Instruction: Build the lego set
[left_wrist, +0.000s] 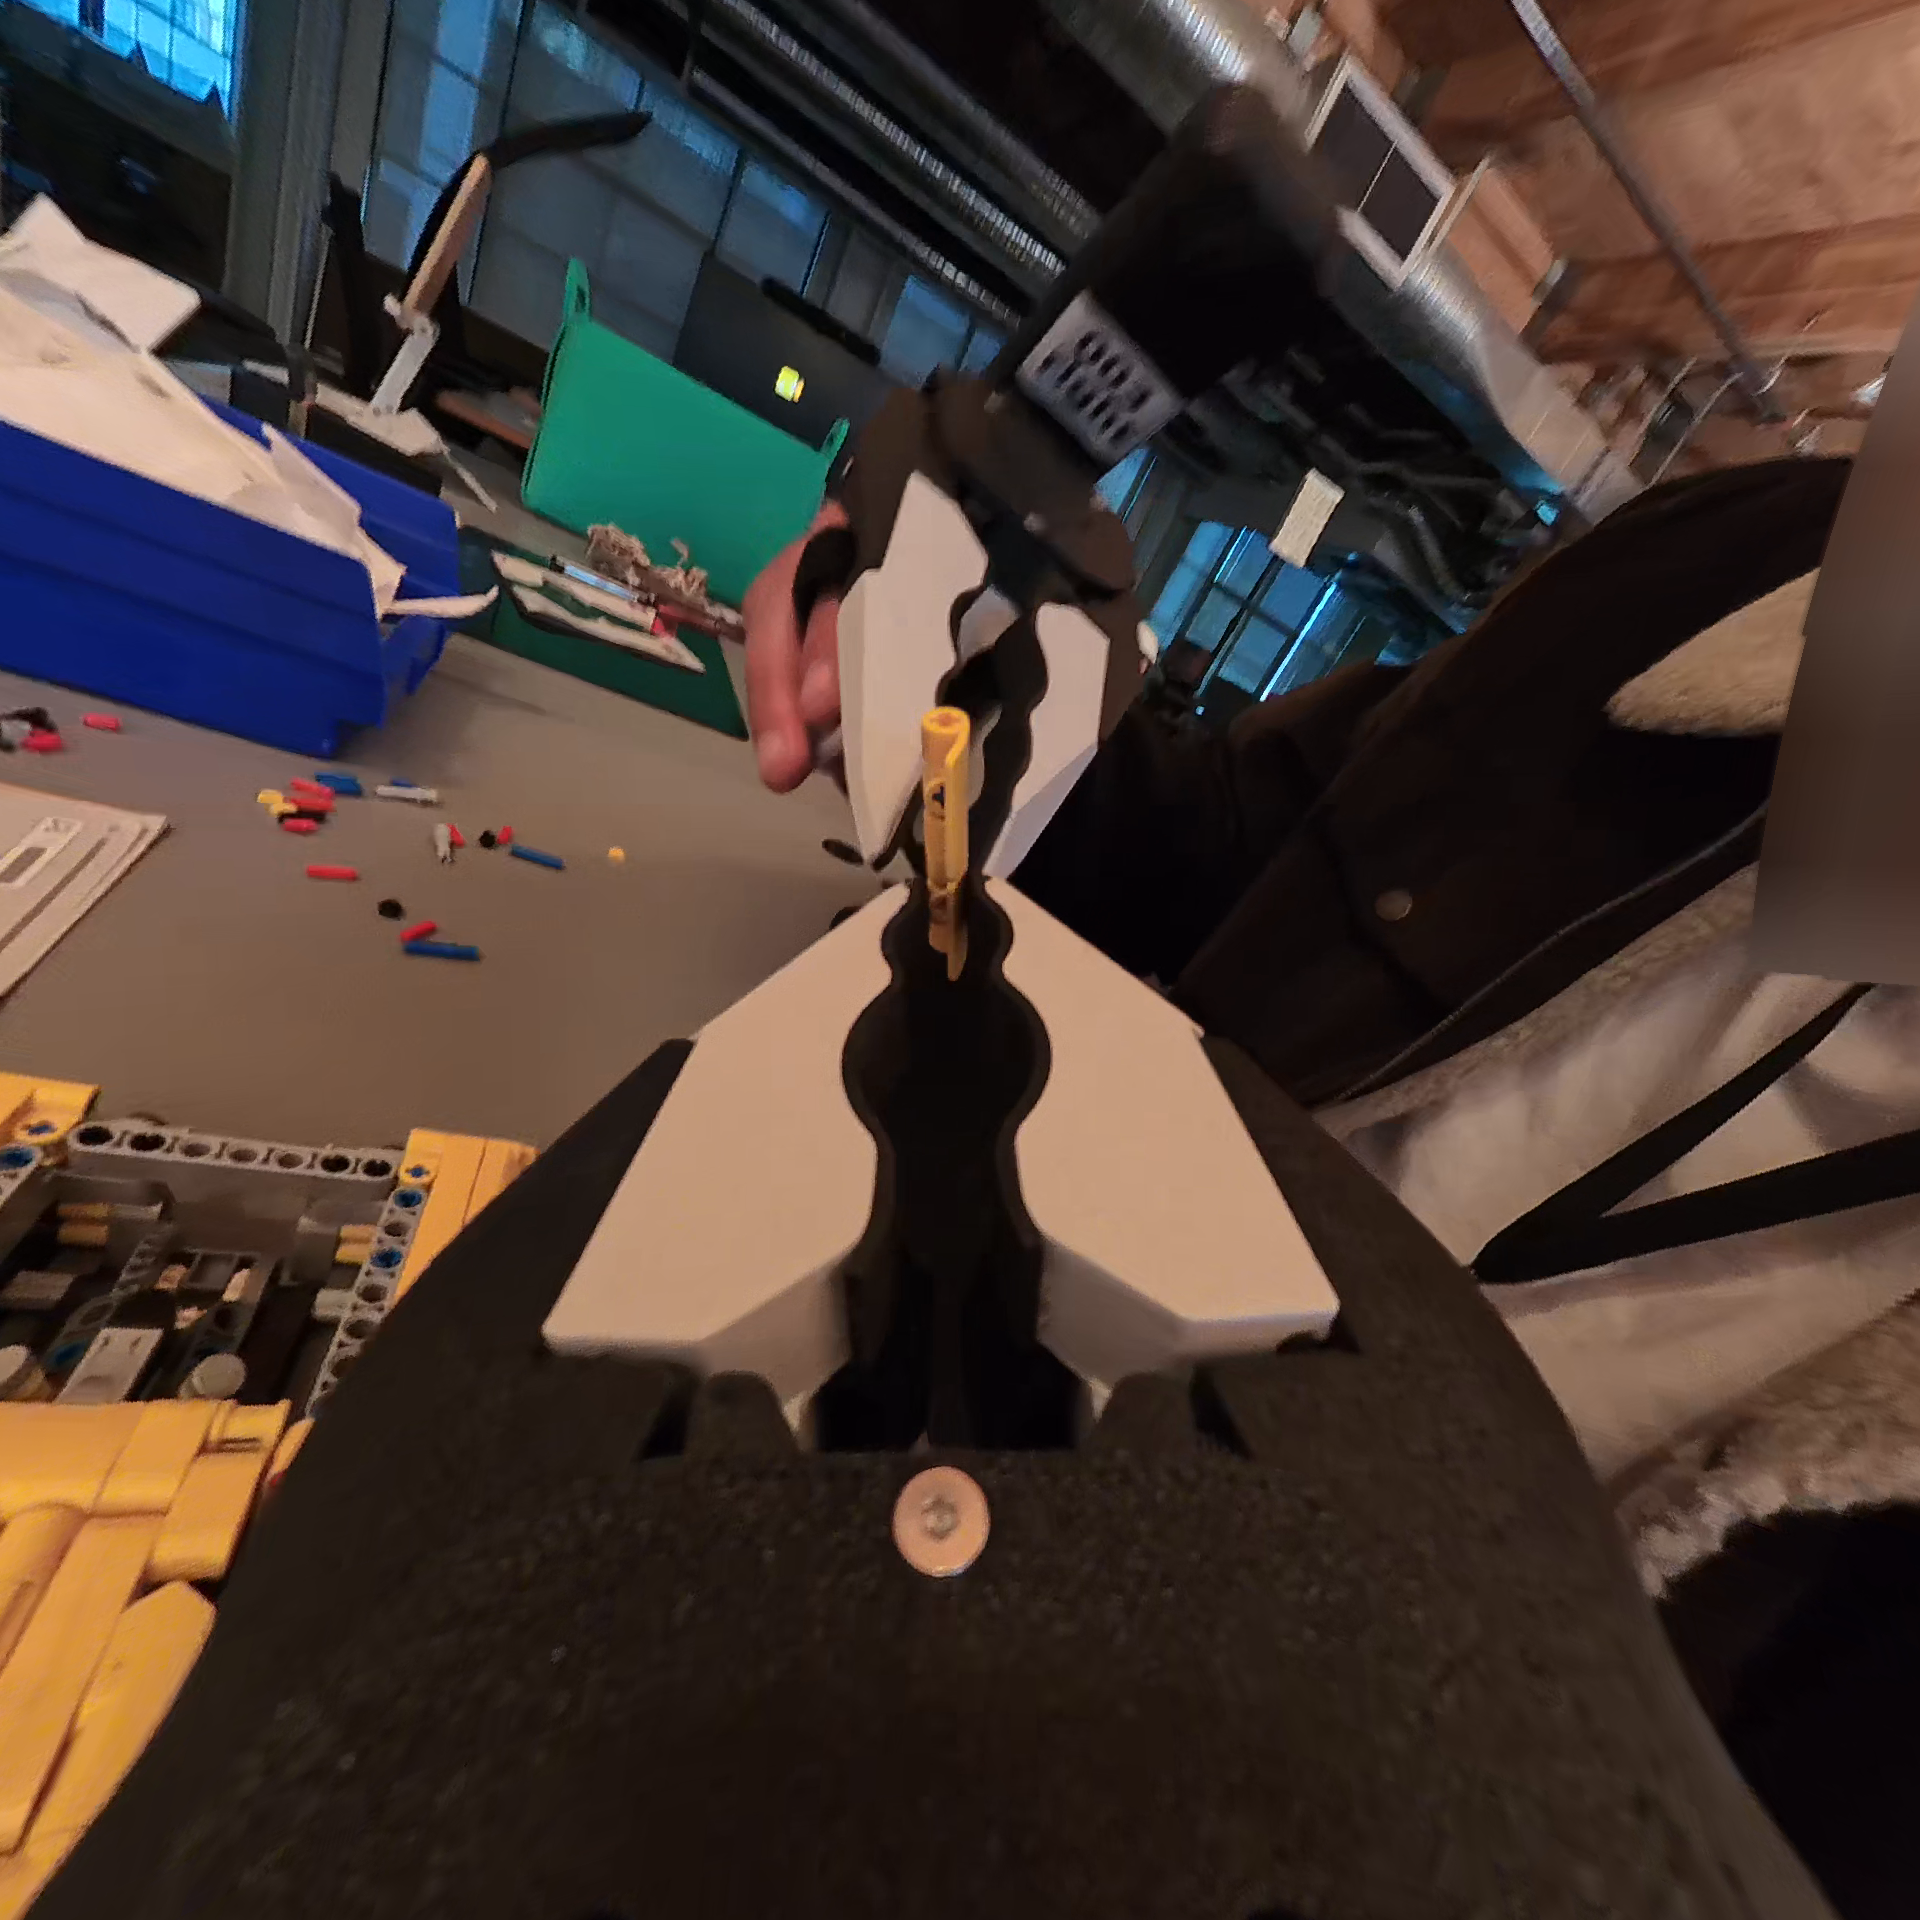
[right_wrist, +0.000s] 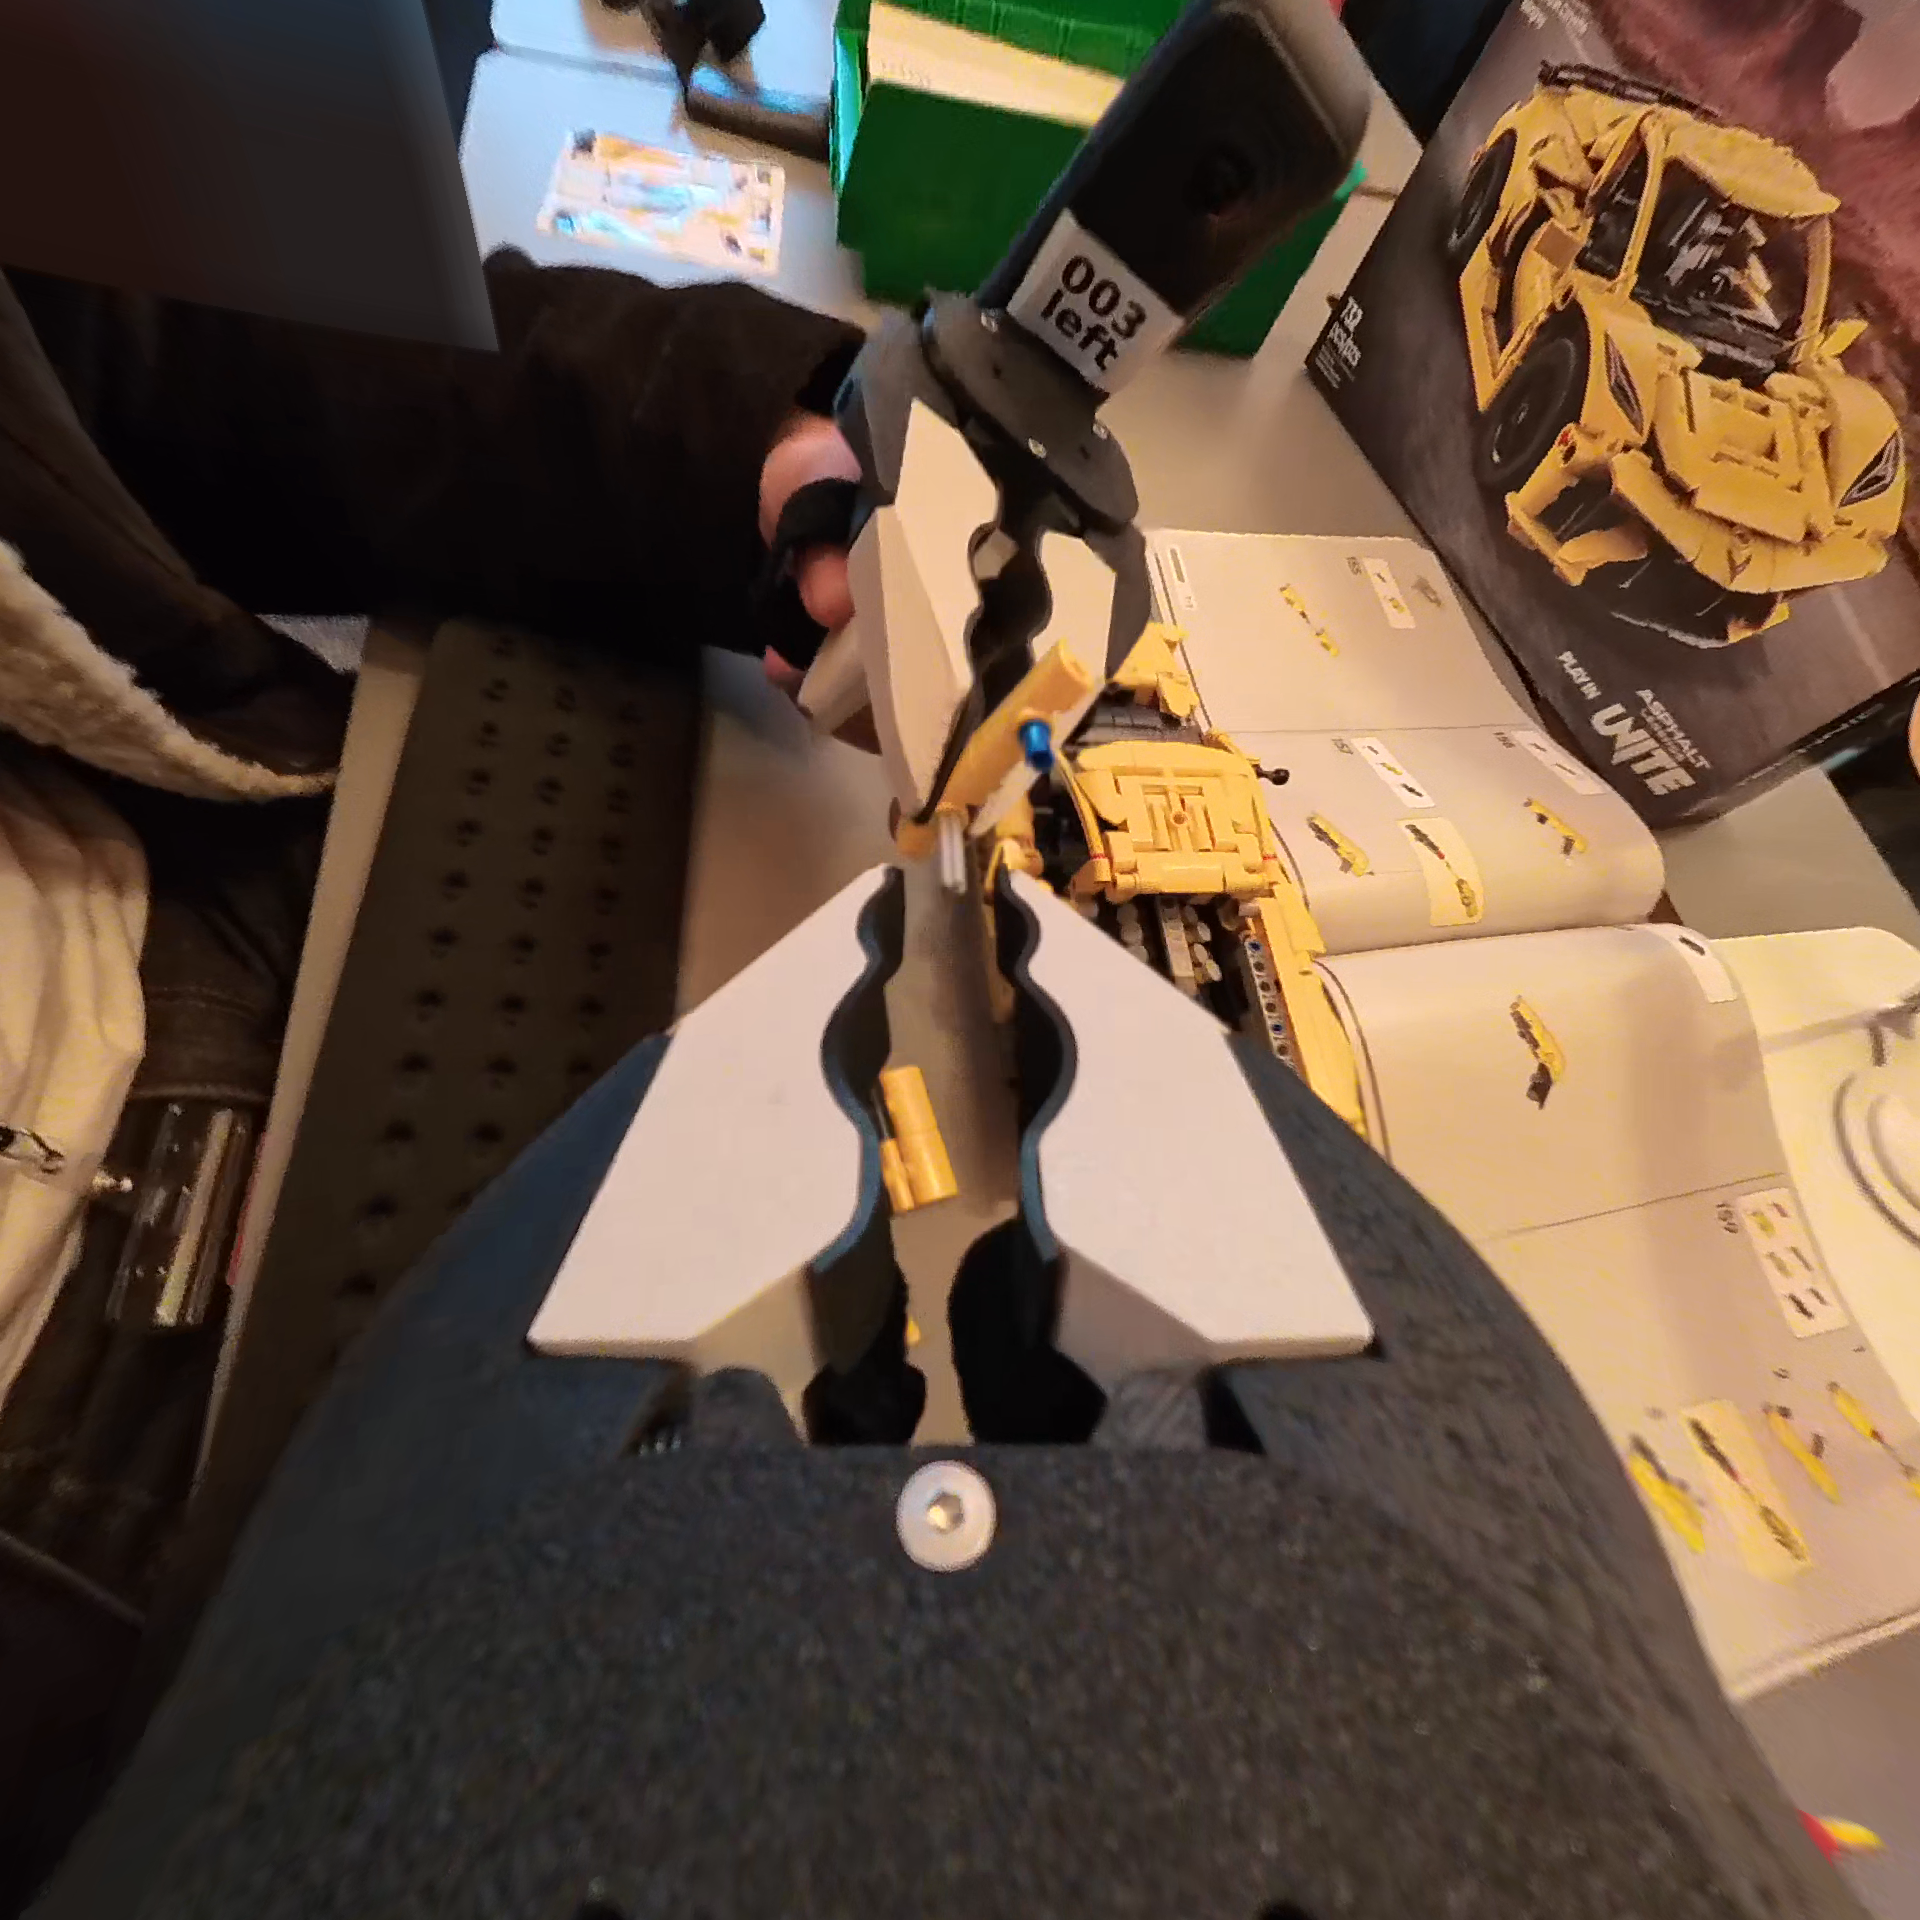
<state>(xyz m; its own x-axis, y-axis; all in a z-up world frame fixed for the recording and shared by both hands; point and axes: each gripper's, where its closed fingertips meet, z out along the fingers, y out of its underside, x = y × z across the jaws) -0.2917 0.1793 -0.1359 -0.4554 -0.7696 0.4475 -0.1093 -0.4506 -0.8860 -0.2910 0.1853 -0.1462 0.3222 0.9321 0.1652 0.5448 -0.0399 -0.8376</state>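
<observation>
We've got both grippers up off the table, tip to tip, so this looks like sub-assembly work in mid-air. The left gripper is pinched tight on a small yellow piece, a slim yellow part that stands up out of its tips. From the other side that same yellow piece shows a blue pin stuck through it and a white bit hanging at its lower end.

The right gripper sits just beside that piece, its fingers parted with a clear gap between them, gripping nothing. Whether its tips are actually touching the piece, we cannot tell. Through that gap, below on the table, lies a short stack of yellow bricks, waiting.

Now the big picture. The yellow car model sits on the table just beyond the grippers' meeting point, and it is well along: a finished-looking yellow body section at one end, but an open chassis of grey beams and dark internals showing elsewhere. The instruction booklet lies open right beside the model, and the set's box stands just past the booklet.

What's left? Plenty, we'd judge. Loose pins in red, blue, black and yellow are scattered on the table beyond the model, and the exposed frame needs covering. The step in hand looks like finishing this little pinned piece before it joins the car.
</observation>
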